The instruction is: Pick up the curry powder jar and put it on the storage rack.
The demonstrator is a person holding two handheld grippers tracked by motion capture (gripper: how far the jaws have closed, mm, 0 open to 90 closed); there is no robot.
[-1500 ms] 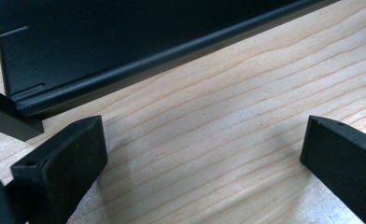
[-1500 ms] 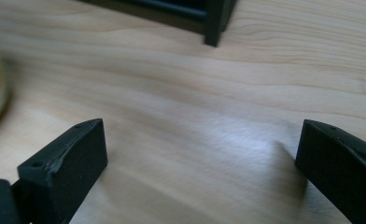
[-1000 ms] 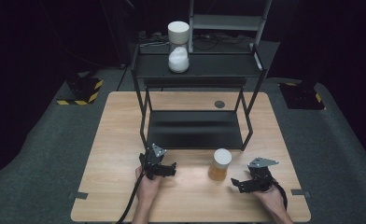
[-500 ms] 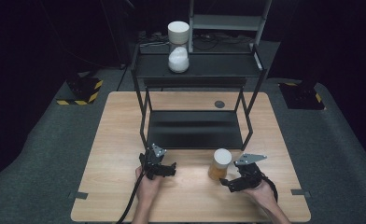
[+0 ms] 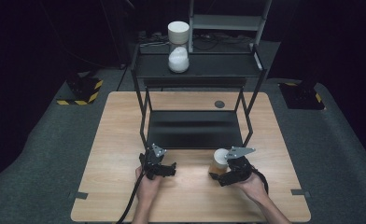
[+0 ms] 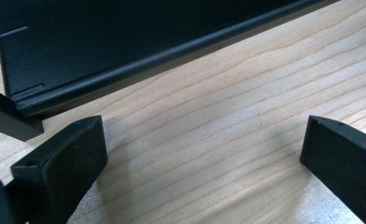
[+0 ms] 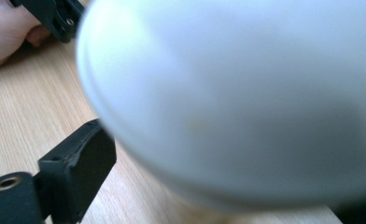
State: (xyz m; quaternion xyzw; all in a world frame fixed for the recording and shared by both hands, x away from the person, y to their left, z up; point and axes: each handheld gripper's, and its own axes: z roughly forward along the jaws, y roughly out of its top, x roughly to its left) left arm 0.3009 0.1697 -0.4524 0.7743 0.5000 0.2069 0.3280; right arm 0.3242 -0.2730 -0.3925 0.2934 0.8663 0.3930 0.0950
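Note:
A jar with a white lid (image 5: 220,157) and amber contents stands on the wooden table (image 5: 120,140), in front of the black rack. My right gripper (image 5: 217,170) reaches it from the right, and its jaws have just been closing with the jar between them. In the right gripper view the blurred lid (image 7: 246,93) looms close over the gripper (image 7: 223,172); the left pad (image 7: 85,158) stands just clear of the jar. My left gripper (image 5: 162,161) rests on the table, open and empty (image 6: 202,149), facing the rack's lower shelf (image 6: 102,51).
The black two-tier rack (image 5: 195,128) takes up the table's middle and back. A white hourglass-shaped object (image 5: 179,46) stands on its top shelf. A small dark disc (image 5: 219,104) lies on the table behind the rack. Yellow-black striped bases (image 5: 80,91) sit on the floor.
My right gripper has moved left to the jar and now has its jaws around it. The left gripper and the jar have stayed in place.

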